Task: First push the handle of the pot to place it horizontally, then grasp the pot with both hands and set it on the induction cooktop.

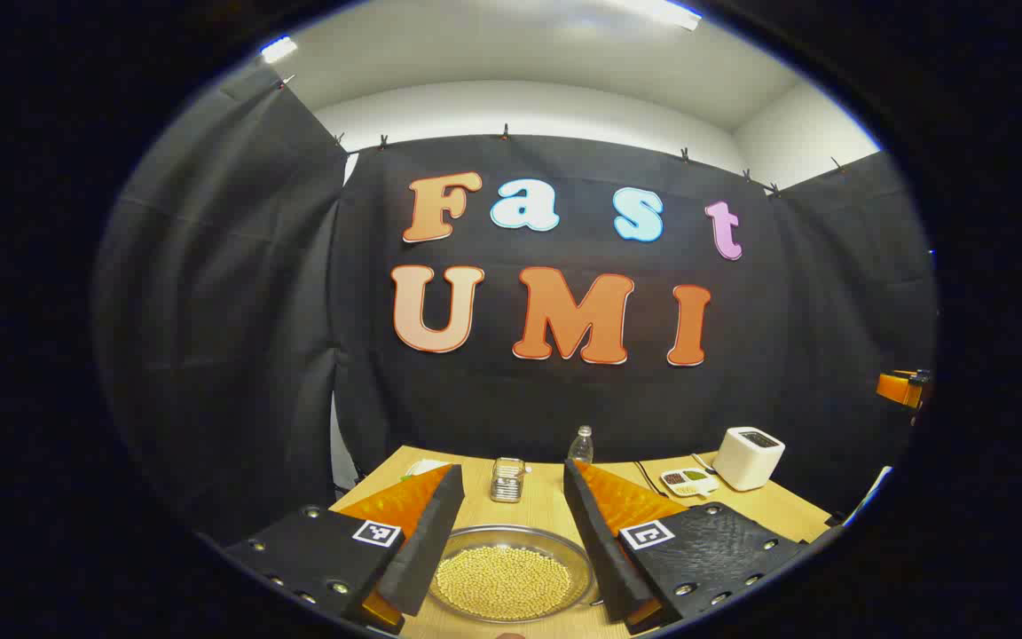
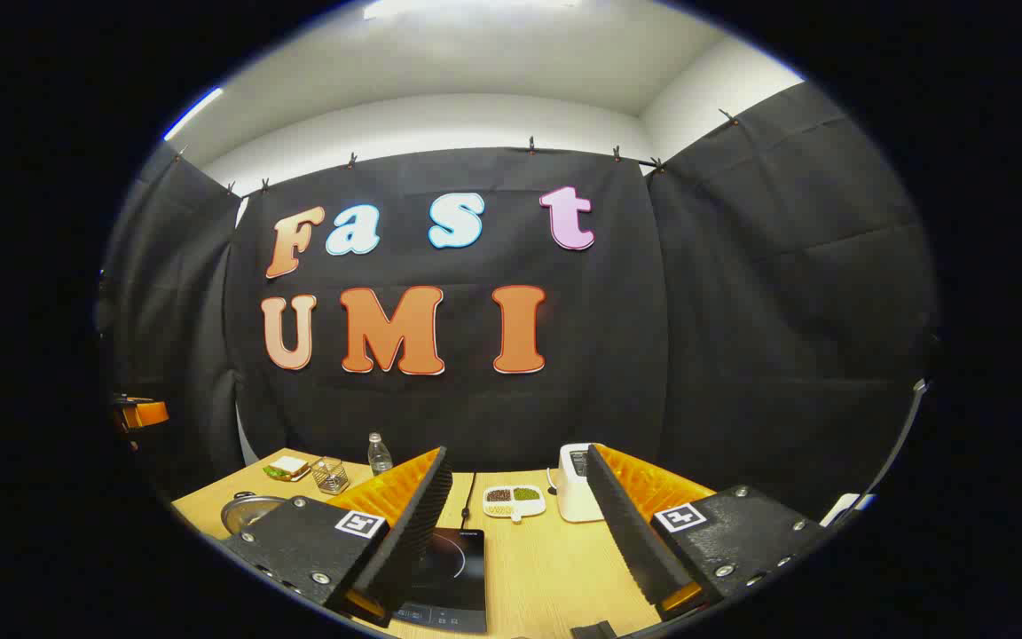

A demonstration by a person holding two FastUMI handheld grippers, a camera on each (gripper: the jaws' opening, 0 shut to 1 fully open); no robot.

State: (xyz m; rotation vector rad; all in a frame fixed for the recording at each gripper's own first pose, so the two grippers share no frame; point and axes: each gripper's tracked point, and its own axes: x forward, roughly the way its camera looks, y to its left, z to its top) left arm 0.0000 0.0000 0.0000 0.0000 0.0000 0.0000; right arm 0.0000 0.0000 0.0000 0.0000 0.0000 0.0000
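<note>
Two tools are seen held above a wooden table (image 1: 546, 510), each with its fingers spread wide and nothing between them.

In the left gripper view, the left tool (image 1: 511, 524) is seen hovering over the pot (image 1: 511, 577) — a shallow metal vessel filled with yellow beans, lying on the near part of the table between the two fingers and below them, not touched by either. The pot's handle cannot be made out. Beyond the pot a small glass jar (image 1: 507, 479) is placed, and just right of it, farther back, a clear bottle (image 1: 581, 445). To the far right a divided dish (image 1: 688, 482) of beans and a white toaster (image 1: 748, 457) are set side by side, near the black cloth wall.

In the right gripper view, the right tool (image 2: 520, 524) is seen poised above the table, open as well. The black cooktop (image 2: 449, 577) lies flat at the near edge, partly hidden behind the tool's left finger. At the left edge the pot's rim (image 2: 249, 510) is glimpsed, well apart from the cooktop. Farther back a sandwich on a plate (image 2: 285, 469), a wire basket (image 2: 329, 475) and the bottle (image 2: 379, 454) are lined up; the dish (image 2: 514, 500) and toaster (image 2: 575, 484) are found between the fingers, in the distance.
</note>
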